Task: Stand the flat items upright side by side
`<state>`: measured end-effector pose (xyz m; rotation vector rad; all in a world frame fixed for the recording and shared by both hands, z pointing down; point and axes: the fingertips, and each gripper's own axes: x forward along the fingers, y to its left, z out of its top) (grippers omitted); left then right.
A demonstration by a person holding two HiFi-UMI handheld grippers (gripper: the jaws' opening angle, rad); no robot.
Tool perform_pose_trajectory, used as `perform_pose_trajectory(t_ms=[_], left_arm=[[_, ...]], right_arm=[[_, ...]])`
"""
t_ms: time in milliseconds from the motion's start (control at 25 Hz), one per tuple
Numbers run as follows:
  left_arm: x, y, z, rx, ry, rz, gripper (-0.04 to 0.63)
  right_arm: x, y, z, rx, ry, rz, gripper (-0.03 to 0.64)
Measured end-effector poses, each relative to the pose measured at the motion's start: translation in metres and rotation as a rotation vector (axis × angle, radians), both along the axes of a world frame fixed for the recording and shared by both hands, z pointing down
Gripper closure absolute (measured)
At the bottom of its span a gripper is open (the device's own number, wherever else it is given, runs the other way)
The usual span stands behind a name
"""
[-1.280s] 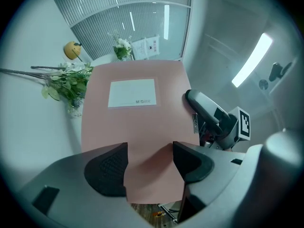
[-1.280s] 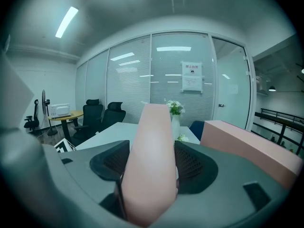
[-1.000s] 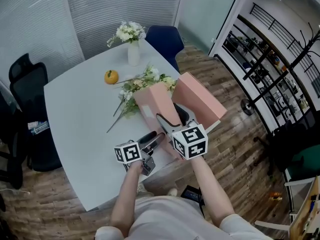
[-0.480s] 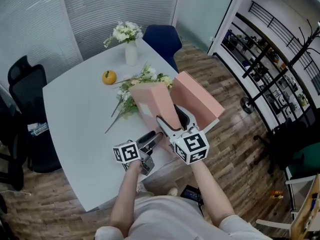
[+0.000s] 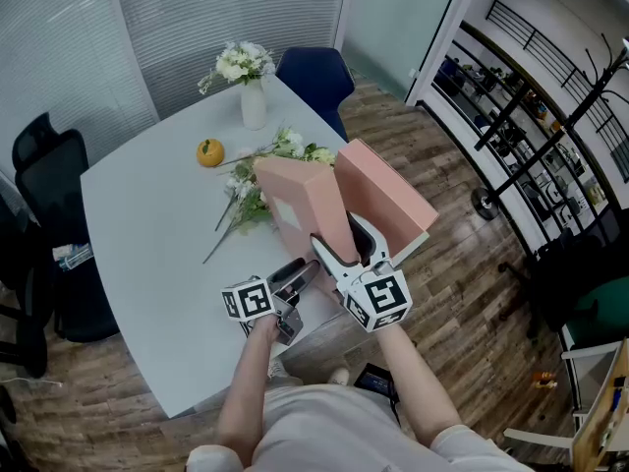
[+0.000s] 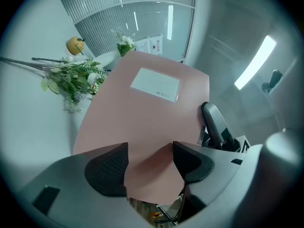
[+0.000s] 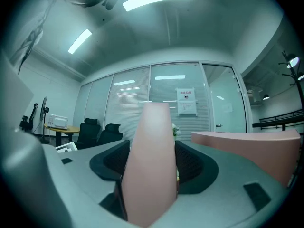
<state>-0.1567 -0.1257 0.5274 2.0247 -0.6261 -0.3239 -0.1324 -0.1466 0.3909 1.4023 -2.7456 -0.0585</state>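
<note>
Two flat pink boxes stand tilted near the table's right edge. The near pink box (image 5: 305, 200) leans away from me, and my right gripper (image 5: 349, 241) is shut on its thin lower edge (image 7: 151, 127). My left gripper (image 5: 311, 267) reaches in from the left under the same box. The box's lower corner (image 6: 142, 113) fills the gap between its jaws (image 6: 151, 161). The far pink box (image 5: 388, 195) leans just right of the near one, a narrow gap between them, and shows in the right gripper view (image 7: 251, 146).
A bunch of loose flowers (image 5: 257, 180) lies on the white table (image 5: 147, 254) just behind the boxes. Further back are an orange (image 5: 209, 152) and a vase of flowers (image 5: 252, 106). A blue chair (image 5: 314, 72) and a black chair (image 5: 44, 155) flank the table.
The right gripper has shifted slightly with the near box, which now stands a little steeper. The left gripper has hardly moved.
</note>
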Motion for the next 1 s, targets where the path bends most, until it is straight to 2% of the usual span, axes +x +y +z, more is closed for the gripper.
perform_pose_trajectory(t_ms=[120, 440, 560, 720, 1000], left_arm=[[0.001, -0.001, 0.002, -0.003, 0.003, 0.003, 0.308], [0.000, -0.002, 0.009, -0.023, -0.007, -0.019, 0.308], [0.000, -0.002, 0.013, -0.028, -0.017, -0.026, 0.362], [0.004, 0.002, 0.024, -0.034, -0.039, -0.009, 0.364], [0.008, 0.008, 0.029, -0.052, -0.019, 0.013, 0.350]], right_arm=[[0.003, 0.002, 0.002, 0.012, -0.014, -0.002, 0.304], [0.008, 0.003, 0.013, -0.040, -0.080, -0.031, 0.302], [0.009, 0.005, 0.029, -0.078, -0.030, -0.030, 0.302], [0.011, 0.010, 0.066, -0.170, 0.070, -0.013, 0.304], [0.016, 0.018, 0.082, -0.205, 0.081, -0.004, 0.304]])
